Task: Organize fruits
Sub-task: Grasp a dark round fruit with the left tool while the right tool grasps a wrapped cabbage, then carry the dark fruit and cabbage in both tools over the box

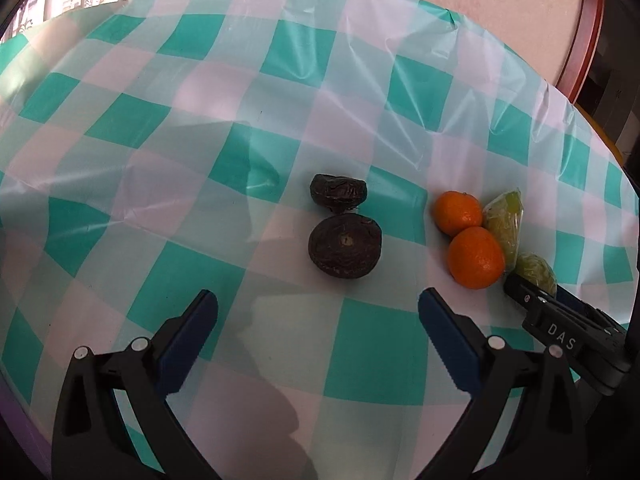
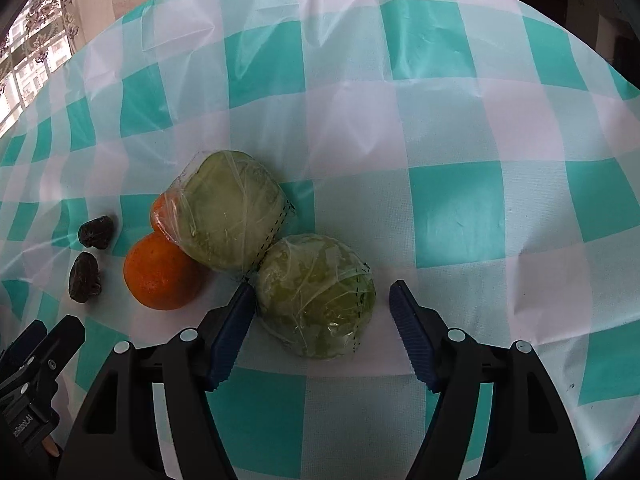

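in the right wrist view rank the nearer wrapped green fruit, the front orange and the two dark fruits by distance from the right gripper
1. Nearer wrapped green fruit, between the right gripper fingers.
2. Front orange, left.
3. Two dark fruits, far left; too close to separate.

Six fruits in three pairs lie on the checked tabletop [image 2: 440,128]: two wrinkled dark fruits, one [image 1: 345,245] just ahead of the left gripper [image 1: 318,308] and one [image 1: 338,193] beyond it. To their right sit two oranges [image 1: 476,257] [image 1: 457,213]. Two plastic-wrapped green fruits complete the count, one [image 2: 316,294] between the right gripper's [image 2: 322,298] fingers and one [image 2: 230,210] just beyond.
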